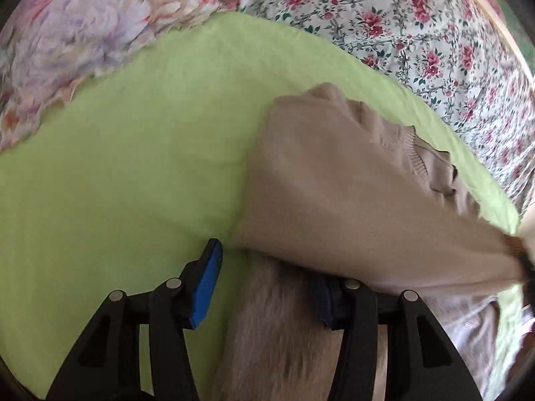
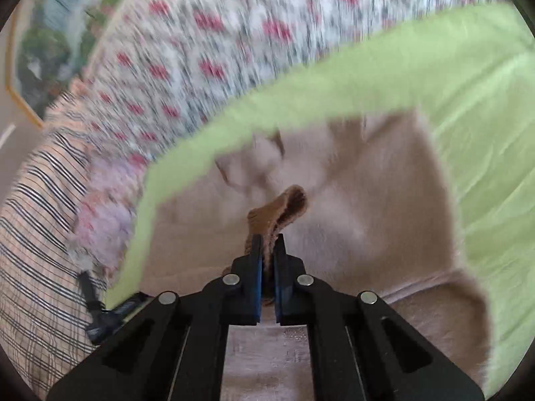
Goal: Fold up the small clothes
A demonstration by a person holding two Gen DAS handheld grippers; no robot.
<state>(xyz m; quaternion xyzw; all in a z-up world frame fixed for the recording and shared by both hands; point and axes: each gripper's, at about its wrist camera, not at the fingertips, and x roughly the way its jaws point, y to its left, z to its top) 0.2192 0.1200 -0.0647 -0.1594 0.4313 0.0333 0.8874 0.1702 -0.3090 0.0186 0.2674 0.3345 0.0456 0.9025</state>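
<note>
R tool (image 2: 267, 250) clamped on sweater (image 1: 334, 183) cuff (image 2: 281, 210), sleeve stretched rightward from body; L tool (image 1: 267, 284) gaping, astride hem fabric, nearer body.

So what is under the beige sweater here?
The beige sweater lies on a lime green sheet, with floral bedding beyond it. Whatever lies beneath the sweater's middle is covered. The right claw pinches its cuff.
</note>
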